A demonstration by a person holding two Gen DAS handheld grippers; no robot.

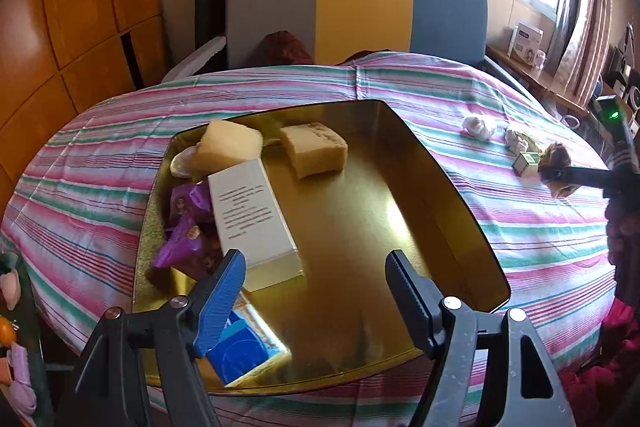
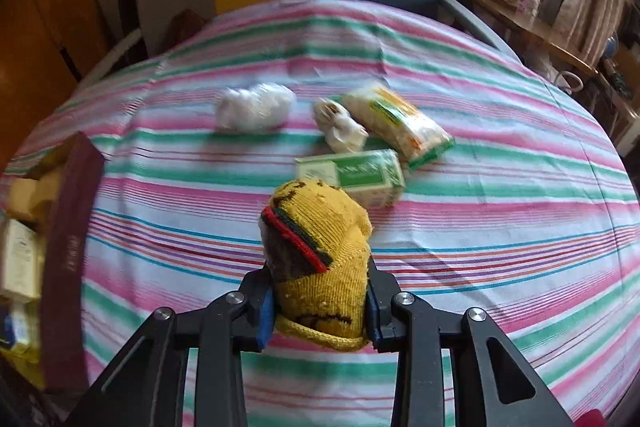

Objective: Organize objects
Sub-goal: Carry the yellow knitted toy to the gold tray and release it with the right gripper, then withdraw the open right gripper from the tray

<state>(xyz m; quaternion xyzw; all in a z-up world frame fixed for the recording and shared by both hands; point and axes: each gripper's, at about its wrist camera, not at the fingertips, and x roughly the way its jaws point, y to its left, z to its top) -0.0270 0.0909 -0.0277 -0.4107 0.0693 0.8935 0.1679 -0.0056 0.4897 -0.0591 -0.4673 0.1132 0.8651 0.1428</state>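
Right gripper [image 2: 320,301]: jaws clamped on a yellow sock [image 2: 320,259], held above the table [image 2: 500,235], with a green box [image 2: 352,173] just ahead. Left gripper [image 1: 316,287]: jaws wide open, empty, over the gold tin [image 1: 460,195]; white box [image 1: 252,215] ahead-left, blue pack [image 1: 248,351] under the left finger.

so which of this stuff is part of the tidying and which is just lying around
Part of the job:
gold tin
yellow sock, held by right gripper
green box
white wad

Just lying about:
chair
windowsill box
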